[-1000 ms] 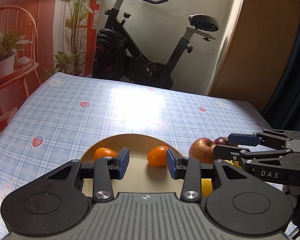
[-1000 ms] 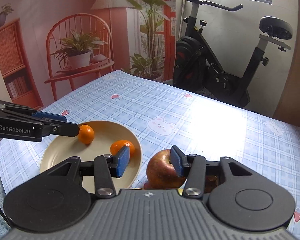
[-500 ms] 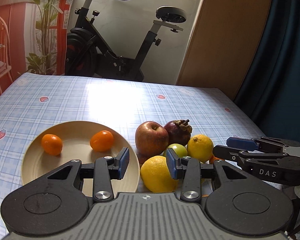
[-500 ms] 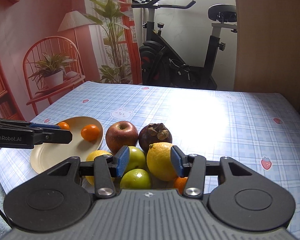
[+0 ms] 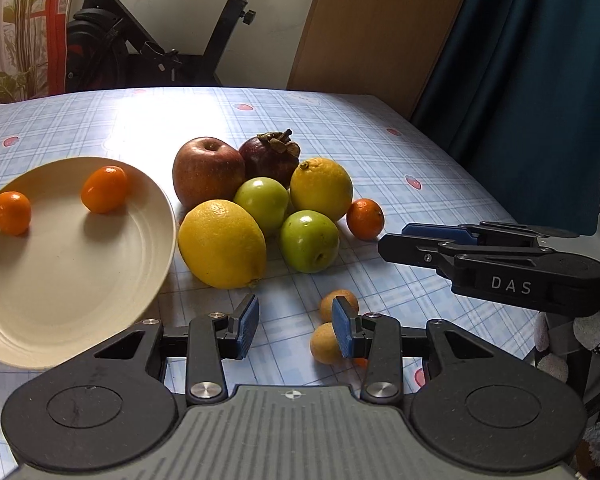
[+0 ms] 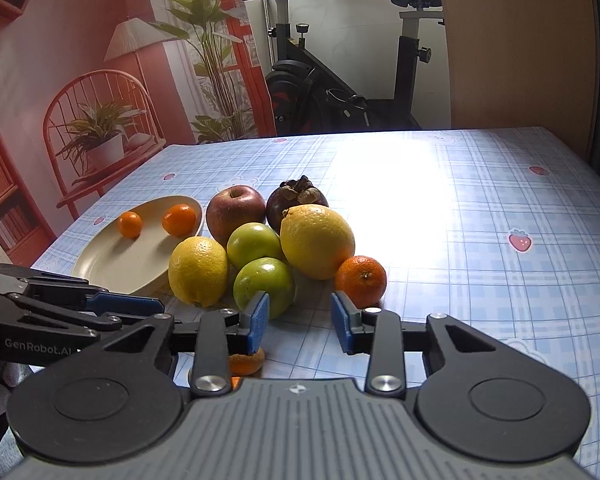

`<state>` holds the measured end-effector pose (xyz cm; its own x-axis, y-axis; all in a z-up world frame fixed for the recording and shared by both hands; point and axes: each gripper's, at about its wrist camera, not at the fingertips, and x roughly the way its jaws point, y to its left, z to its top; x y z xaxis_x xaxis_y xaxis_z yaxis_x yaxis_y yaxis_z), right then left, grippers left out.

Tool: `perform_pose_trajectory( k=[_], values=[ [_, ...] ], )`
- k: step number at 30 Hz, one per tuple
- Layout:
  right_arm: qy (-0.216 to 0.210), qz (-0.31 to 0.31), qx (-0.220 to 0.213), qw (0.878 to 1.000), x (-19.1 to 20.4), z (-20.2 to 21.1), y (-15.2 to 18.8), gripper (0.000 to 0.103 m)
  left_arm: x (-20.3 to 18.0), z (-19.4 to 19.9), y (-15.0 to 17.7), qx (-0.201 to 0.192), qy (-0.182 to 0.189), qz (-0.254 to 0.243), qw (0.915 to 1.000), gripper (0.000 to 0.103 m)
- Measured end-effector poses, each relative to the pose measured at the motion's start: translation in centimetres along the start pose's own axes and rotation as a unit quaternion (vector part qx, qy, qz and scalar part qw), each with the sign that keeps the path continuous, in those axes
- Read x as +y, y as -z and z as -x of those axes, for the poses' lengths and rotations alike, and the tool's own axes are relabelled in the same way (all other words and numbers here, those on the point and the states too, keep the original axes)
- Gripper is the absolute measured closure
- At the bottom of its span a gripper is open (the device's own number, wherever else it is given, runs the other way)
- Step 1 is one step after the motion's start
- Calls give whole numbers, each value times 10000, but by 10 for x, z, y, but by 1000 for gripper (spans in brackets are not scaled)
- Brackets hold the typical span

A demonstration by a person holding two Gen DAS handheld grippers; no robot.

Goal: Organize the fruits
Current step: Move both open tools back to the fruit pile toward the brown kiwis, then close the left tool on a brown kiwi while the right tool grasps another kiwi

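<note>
A cream plate (image 5: 60, 280) holds two small oranges (image 5: 104, 194). Right of it lies a pile: red apple (image 5: 206, 170), mangosteen (image 5: 270, 156), two lemons (image 5: 222, 244), two green apples (image 5: 310, 240) and a mandarin (image 5: 365, 218). Two small tan fruits (image 5: 338, 300) lie by the right pad of my left gripper (image 5: 294, 320), which is open and empty, low over the cloth. My right gripper (image 6: 300, 318) has its jaws closing with nothing between them; the mandarin (image 6: 360, 280) sits just beyond its right pad and a green apple (image 6: 264, 286) beyond its left. A small orange fruit (image 6: 244, 362) lies under its left finger.
The table carries a blue checked cloth (image 6: 480, 240) with bare room to the right of the pile. Its right edge (image 5: 480, 184) runs beside a dark curtain. An exercise bike (image 6: 340, 80) stands beyond the far edge. Each gripper shows in the other's view.
Both grippers have swung right from the plate to the fruit pile and come lower. The right gripper's jaws have narrowed. The left gripper's opening is unchanged.
</note>
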<state>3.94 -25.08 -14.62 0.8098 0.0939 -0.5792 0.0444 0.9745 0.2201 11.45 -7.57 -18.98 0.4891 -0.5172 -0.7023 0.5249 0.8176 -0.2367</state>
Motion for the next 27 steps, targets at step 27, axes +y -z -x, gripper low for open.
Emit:
perform_pose_trajectory(
  k=[27],
  values=[
    [-286,-168,331,9989,4,-11,3,70,9,-4,7,335,-239,141,9991,80]
  ],
)
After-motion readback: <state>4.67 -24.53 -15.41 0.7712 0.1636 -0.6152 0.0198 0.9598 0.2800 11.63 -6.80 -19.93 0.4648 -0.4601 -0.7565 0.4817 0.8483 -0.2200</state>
